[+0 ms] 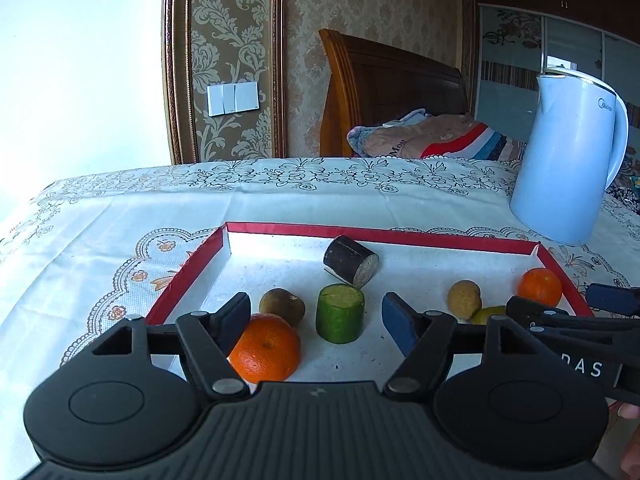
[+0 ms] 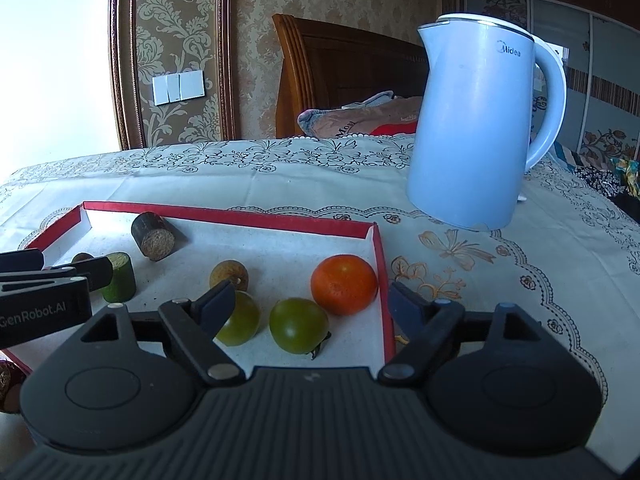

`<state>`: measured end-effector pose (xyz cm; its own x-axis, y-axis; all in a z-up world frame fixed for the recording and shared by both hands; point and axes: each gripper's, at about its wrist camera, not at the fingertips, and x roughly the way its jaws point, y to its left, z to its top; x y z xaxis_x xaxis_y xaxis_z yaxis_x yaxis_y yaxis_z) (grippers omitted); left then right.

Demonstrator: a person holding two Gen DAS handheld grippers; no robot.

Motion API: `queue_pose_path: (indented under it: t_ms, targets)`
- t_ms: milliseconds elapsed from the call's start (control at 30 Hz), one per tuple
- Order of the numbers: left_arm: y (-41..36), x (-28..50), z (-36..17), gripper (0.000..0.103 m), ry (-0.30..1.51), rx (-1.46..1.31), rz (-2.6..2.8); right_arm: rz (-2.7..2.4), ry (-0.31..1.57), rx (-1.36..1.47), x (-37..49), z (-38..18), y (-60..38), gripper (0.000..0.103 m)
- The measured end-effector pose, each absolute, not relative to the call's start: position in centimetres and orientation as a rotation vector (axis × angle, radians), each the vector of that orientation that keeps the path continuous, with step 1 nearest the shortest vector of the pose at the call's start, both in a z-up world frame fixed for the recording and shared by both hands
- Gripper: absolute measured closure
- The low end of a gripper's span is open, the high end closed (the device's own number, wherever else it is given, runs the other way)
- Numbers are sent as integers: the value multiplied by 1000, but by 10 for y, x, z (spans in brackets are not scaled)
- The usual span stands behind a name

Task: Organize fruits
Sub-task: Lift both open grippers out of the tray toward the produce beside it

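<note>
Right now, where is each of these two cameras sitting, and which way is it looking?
Left wrist view: on the left gripper, looking forward and down over the tray's left side; own open fingers, right gripper at right.
Right wrist view: on the right gripper, over the tray's right side; own open fingers, left gripper at left.
Both share tray, green cylinder and kettle.

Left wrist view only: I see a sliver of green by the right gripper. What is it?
Observer: Two green fruits, lying in the tray beside the orange.
Operator: Is the gripper holding one?
Observer: No. The right gripper is open and clamps nothing.
Operator: Anything outside the tray?
Observer: A dark reddish thing lies just off its near left corner, too cropped to name.
</note>
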<state>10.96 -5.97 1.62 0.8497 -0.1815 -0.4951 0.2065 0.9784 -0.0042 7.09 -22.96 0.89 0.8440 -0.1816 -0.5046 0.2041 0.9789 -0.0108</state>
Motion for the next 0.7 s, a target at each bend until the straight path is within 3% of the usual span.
queue_pose_path:
  t_ms: [700]
  targets:
    - [-51,81,17,28,515,44,-238,-183,534,48,50,5,-230,7]
